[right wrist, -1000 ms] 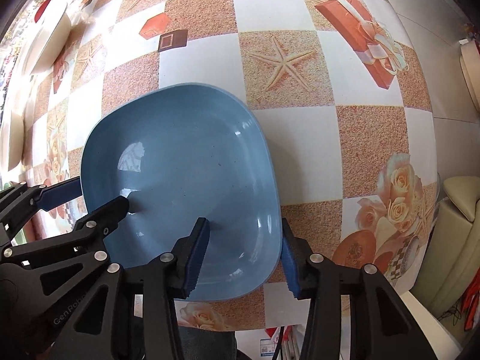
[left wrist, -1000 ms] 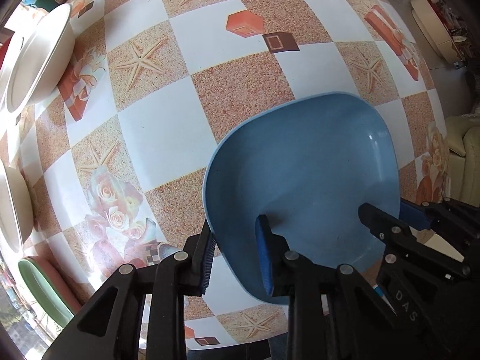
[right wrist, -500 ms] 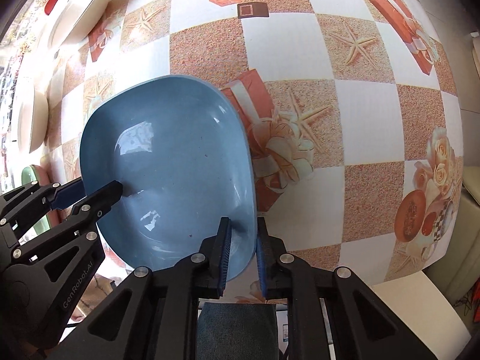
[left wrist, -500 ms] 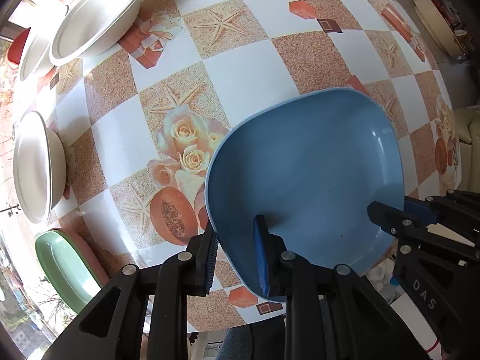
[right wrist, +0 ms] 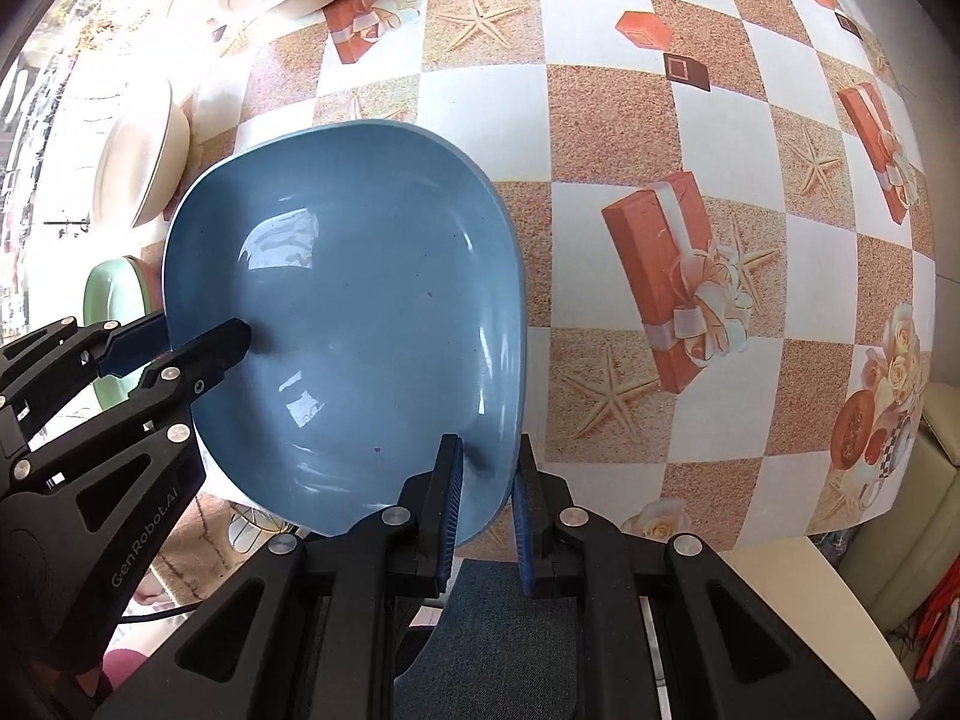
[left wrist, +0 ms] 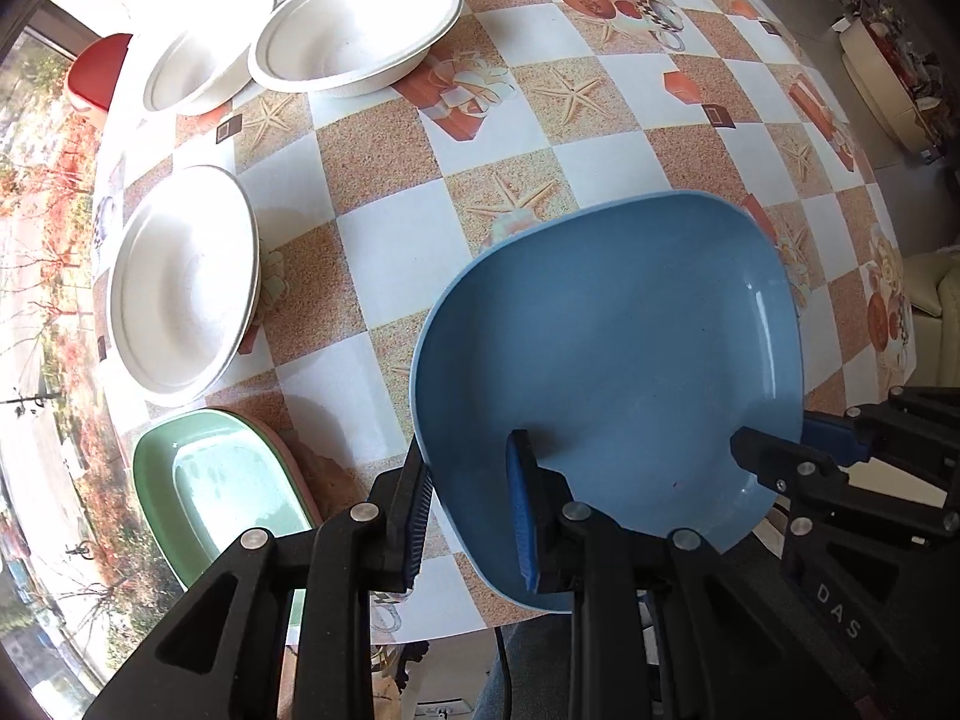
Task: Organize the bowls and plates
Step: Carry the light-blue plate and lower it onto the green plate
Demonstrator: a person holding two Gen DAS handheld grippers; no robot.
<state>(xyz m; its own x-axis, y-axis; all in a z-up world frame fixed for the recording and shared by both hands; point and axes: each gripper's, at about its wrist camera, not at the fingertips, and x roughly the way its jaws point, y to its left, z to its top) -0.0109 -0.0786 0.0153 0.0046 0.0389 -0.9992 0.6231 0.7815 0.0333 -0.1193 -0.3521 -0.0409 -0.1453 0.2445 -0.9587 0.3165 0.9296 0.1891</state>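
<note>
The left gripper is clamped on the near left rim of the blue plate, 1 pad outside the rim and 1 inside the well. The right gripper is clamped on the plate's opposite near edge, its 2 pads pinching the rim from either side. In the left wrist view the right gripper's fingers show at the plate's right edge; in the right wrist view the left gripper's fingers show at its left edge. So the plate hangs between both grippers, held above the table, with its near part out past the table's front edge and over a person's dark trouser leg.

The table wears a checked cloth printed with starfish, roses and gift boxes. Just left of the blue plate, at the table's front left corner, lies a green plate stacked on a pink one. Beyond it sits 1 white bowl, near the left edge. Further back are 2 more white bowls, side by side and touching or nearly so. A red thing shows past the far left edge, too washed out by glare to name. A cream sofa stands off to the right of the table.
</note>
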